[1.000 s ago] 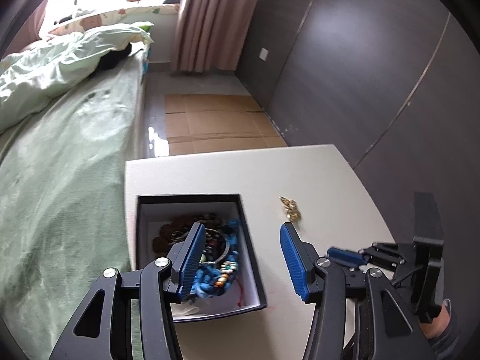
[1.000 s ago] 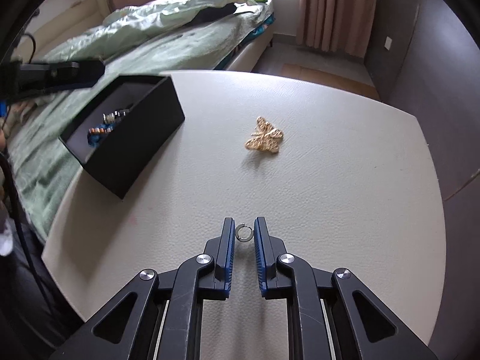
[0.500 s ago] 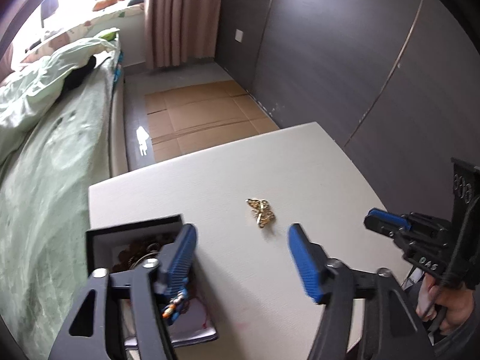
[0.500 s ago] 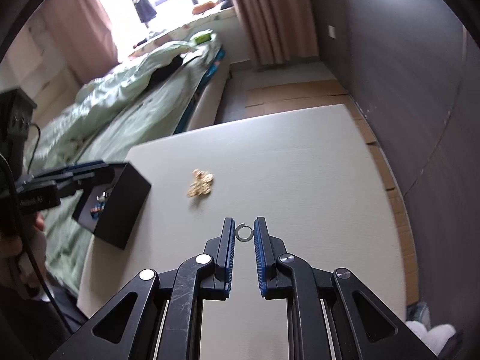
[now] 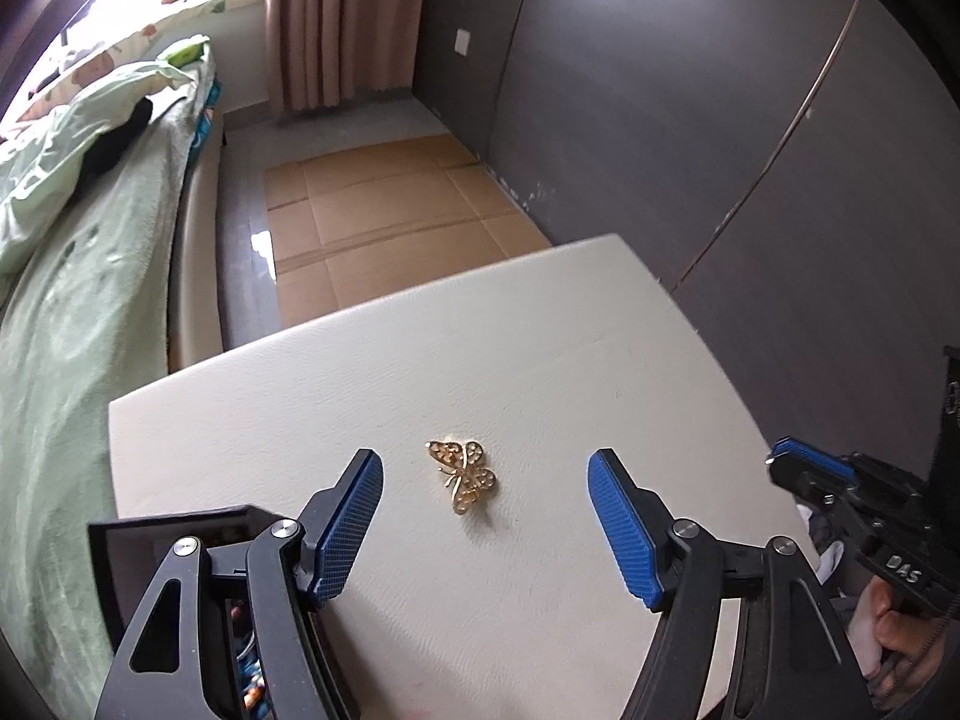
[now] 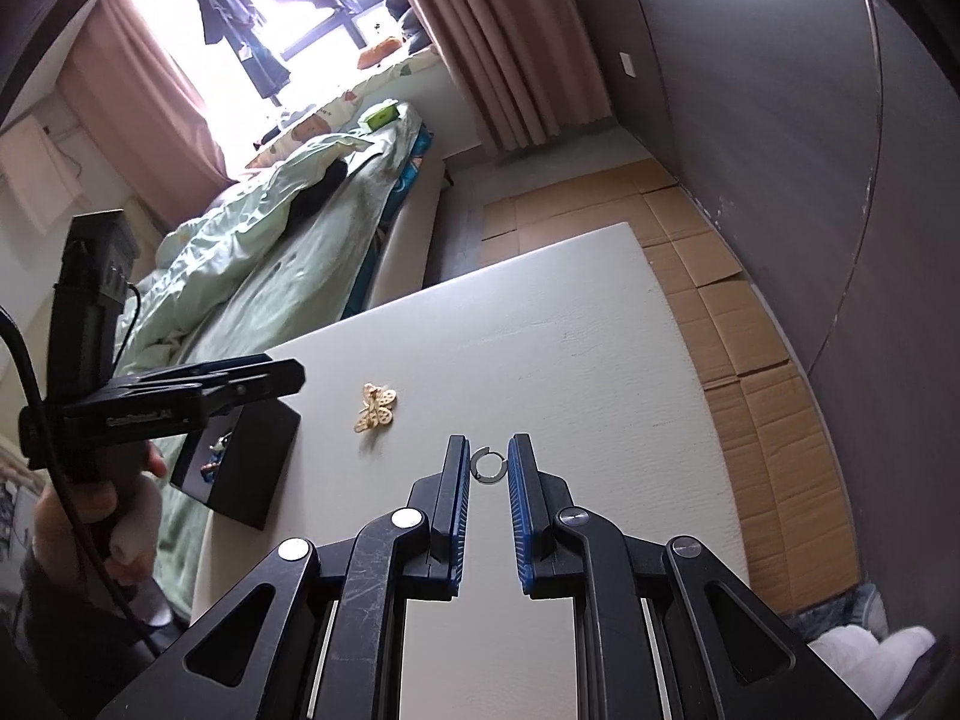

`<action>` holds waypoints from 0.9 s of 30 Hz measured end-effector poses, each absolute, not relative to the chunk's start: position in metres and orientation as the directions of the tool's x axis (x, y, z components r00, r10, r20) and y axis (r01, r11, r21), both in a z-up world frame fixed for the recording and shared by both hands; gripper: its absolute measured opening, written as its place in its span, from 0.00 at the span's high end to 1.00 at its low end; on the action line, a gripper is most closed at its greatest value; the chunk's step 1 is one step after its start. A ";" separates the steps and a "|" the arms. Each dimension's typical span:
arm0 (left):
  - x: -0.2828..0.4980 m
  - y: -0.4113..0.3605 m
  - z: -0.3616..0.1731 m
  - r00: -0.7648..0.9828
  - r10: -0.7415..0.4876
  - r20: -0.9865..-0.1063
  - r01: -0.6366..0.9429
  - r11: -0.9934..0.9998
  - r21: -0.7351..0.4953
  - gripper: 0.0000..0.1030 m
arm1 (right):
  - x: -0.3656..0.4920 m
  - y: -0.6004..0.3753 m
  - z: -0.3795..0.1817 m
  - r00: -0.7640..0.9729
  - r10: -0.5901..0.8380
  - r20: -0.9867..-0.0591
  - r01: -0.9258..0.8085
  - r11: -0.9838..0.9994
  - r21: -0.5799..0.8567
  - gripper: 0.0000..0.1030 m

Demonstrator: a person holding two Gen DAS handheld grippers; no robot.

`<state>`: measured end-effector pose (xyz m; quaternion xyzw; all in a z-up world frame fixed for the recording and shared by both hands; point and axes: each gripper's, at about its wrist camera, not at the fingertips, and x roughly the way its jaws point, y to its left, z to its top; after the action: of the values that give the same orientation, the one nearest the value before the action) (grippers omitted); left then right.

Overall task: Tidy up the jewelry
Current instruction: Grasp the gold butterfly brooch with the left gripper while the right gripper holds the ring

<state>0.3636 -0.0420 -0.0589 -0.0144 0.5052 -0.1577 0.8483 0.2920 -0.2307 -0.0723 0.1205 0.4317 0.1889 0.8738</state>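
A gold butterfly brooch lies on the white table; it also shows in the right wrist view. My left gripper is open above the table, with the brooch just ahead between its blue fingers. The black jewelry box sits at its lower left, partly hidden by the left finger; beads show inside. My right gripper is shut on a small silver ring, held in the air above the table. The box shows to its left.
A bed with green bedding runs along the table's left side. Flattened cardboard covers the floor beyond the table. A dark wall stands on the right. The right gripper appears at the table's right edge.
My left gripper has moved right, off the box, so the brooch now lies between its fingers. My right gripper has risen and tilted upward, still holding the ring.
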 end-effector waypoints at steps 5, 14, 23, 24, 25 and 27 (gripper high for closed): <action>0.376 -0.052 -0.085 0.387 -0.253 -0.887 0.233 0.957 -0.171 0.30 | 0.290 -0.235 -0.073 0.556 0.434 -0.709 -0.213 0.899 0.383 0.86; 0.383 -0.058 -0.117 0.351 -0.202 -0.914 0.201 0.970 -0.137 0.47 | 0.292 -0.237 -0.075 0.546 0.437 -0.715 -0.212 0.897 0.387 0.86; 0.384 -0.048 -0.113 0.378 -0.202 -0.904 0.180 0.973 -0.142 0.83 | 0.296 -0.231 -0.079 0.533 0.434 -0.727 -0.216 0.900 0.379 0.86; 0.385 -0.048 -0.113 0.378 -0.205 -0.903 0.178 0.973 -0.147 0.85 | 0.296 -0.231 -0.079 0.532 0.434 -0.727 -0.217 0.900 0.378 0.86; 0.385 -0.047 -0.112 0.377 -0.212 -0.902 0.176 0.972 -0.155 0.86 | 0.296 -0.229 -0.079 0.531 0.434 -0.728 -0.220 0.900 0.377 0.86; 0.384 -0.045 -0.109 0.378 -0.215 -0.901 0.175 0.972 -0.158 0.87 | 0.297 -0.228 -0.081 0.528 0.434 -0.730 -0.222 0.900 0.374 0.86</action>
<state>0.3841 -0.0454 -0.1093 -0.0184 0.5453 -0.1173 0.8298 0.2966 -0.2277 -0.0806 0.1183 0.4473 0.1894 0.8661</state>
